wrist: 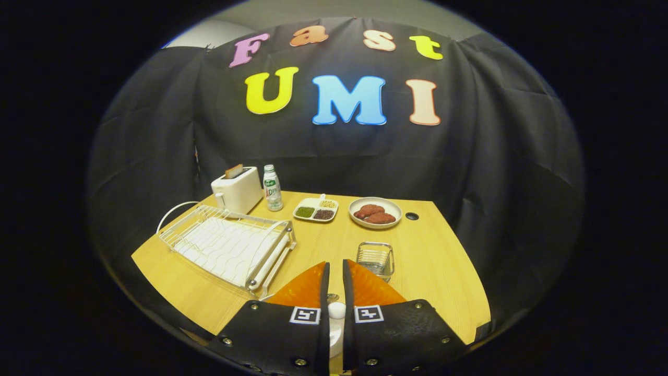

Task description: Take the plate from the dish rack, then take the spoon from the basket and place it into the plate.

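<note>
Gripper (334, 271): one. Fingers nearly closed, a narrow gap between them. A slim white handle with a small metal part, probably the spoon (335, 309), shows in that gap; whether both fingers press on it cannot be told.

Plate (334, 339): one, pale, a sliver seen beneath the fingers at the near edge of the table (443, 271); identification tentative, since the fingers cover most of it.

Dish rack (229, 245): one, white wire, at the left edge, empty of dishes.

Wire basket (374, 257): one, small, just ahead of the right finger, near the table's middle.

Toaster (237, 189): one, at the far left corner, one slice of bread standing in its slot.

Bottle (272, 188): one, just beside the toaster.

Divided tray (315, 210): one, at the far edge, holding small portions of food.

Bowl (375, 212): one, beside the tray, holding two reddish patties.

Hazards, judged: a spoon released while tilted may slide off the plate rim onto the table; a loose hold may drop it early; a low retreat may knock the basket.
</note>
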`<state>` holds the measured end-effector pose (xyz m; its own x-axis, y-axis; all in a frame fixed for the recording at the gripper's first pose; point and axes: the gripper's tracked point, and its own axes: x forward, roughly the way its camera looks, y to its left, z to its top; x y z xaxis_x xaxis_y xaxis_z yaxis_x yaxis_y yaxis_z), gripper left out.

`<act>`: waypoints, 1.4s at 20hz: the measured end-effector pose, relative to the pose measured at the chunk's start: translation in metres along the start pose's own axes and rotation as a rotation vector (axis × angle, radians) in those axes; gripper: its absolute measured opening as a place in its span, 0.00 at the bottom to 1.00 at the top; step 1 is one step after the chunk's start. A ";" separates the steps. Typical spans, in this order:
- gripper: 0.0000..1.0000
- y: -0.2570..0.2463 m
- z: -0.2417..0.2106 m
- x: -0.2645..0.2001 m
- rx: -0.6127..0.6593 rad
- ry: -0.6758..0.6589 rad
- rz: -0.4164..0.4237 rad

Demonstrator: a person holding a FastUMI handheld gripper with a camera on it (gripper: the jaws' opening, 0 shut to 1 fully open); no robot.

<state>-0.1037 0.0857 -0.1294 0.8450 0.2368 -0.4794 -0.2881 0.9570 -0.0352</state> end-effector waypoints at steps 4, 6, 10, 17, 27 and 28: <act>0.09 0.024 -0.016 0.008 -0.026 0.050 0.055; 0.10 0.034 -0.022 0.013 -0.040 0.075 0.086; 0.09 0.055 -0.034 0.026 -0.065 0.123 0.138; 0.09 0.086 -0.045 0.043 -0.118 0.163 0.205; 0.21 0.054 -0.040 0.052 -0.056 0.167 0.136; 0.21 0.046 -0.034 0.049 -0.041 0.147 0.116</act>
<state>-0.0909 0.1351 -0.1842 0.7309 0.3149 -0.6054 -0.4001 0.9164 -0.0063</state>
